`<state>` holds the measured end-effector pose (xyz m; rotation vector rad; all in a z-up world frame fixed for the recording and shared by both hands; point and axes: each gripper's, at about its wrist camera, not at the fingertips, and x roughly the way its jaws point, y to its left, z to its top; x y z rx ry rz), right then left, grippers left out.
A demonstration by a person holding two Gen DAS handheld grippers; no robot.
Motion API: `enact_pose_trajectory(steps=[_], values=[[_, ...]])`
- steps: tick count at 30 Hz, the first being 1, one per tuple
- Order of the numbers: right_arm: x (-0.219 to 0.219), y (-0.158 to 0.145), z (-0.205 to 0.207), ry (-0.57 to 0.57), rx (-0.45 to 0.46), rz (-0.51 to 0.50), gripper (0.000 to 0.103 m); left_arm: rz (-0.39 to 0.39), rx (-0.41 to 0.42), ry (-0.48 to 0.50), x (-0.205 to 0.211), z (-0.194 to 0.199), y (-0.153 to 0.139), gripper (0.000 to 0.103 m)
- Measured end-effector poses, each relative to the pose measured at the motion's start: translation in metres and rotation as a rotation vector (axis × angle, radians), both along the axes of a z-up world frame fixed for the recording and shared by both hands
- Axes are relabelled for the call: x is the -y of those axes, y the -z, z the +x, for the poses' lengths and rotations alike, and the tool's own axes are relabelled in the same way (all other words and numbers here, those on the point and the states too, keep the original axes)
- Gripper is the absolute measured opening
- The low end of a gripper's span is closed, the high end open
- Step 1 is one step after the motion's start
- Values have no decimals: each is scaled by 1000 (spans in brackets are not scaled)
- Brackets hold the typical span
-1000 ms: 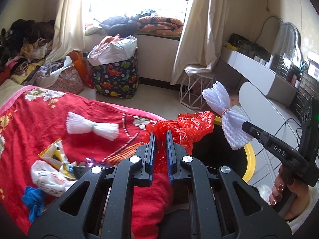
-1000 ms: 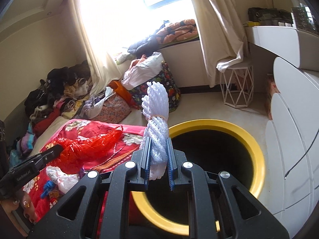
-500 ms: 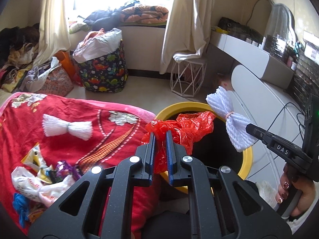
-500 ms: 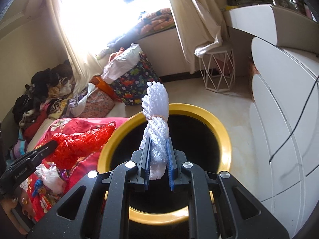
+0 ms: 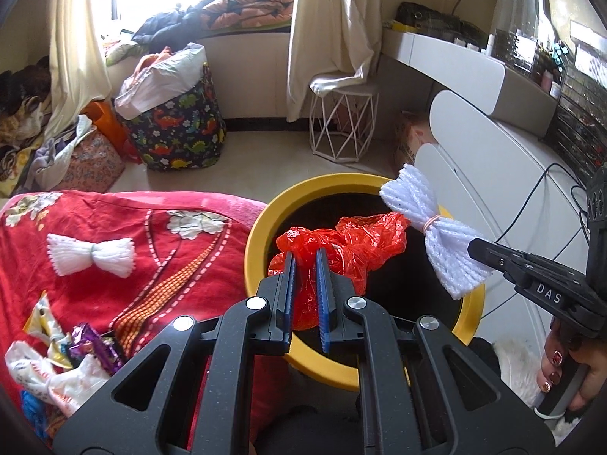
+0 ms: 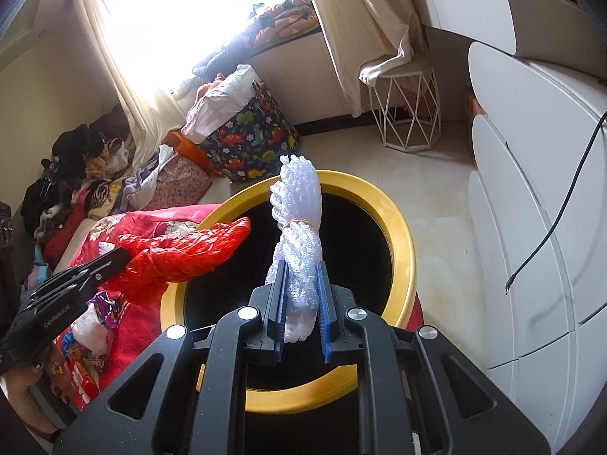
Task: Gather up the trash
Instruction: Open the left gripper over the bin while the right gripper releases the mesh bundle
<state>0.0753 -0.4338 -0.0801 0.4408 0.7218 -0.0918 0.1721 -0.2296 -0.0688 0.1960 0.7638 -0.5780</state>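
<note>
The left gripper (image 5: 303, 261) pinched a crumpled red plastic bag (image 5: 341, 242) above the yellow-rimmed bin (image 5: 258, 235); the right gripper (image 6: 301, 276), at three o'clock of it, clamped a white foam net (image 6: 297, 227) tied at the middle, also over the bin's mouth. Neither piece was dropped yet. Judging by the bed (image 5: 159, 265), more remained: a second white net (image 5: 91, 254) at nine o'clock and wrappers (image 5: 64, 356) at seven o'clock

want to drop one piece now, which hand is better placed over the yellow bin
Right, probably. Its tongs hold the white foam net squarely over the bin's dark opening. The left tongs grip the red plastic bag closer to the rim beside the bed.
</note>
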Motion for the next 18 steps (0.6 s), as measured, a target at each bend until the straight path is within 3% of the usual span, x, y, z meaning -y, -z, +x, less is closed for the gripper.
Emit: enact_pose_trajectory(steps=[9,12,13,14,16,18], values=[[8,7,2,-6,-25,27,14,16,-24,38,18,5,10,6],[12,8,6,-3,-31,41,20,3,-46,39,17,10,12,10],[15,9,5,16,-33,50,29,-5,-49,38,16,11,13,20],[19,10,6,26,-33,54,37,-10,-47,35,16,11,12,38],[22,11,4,53,-32,54,43,-29,-35,23,12,10,10,59],[23,11,3,71,-30,50,46,-57,-31,3,6,9,8,71]])
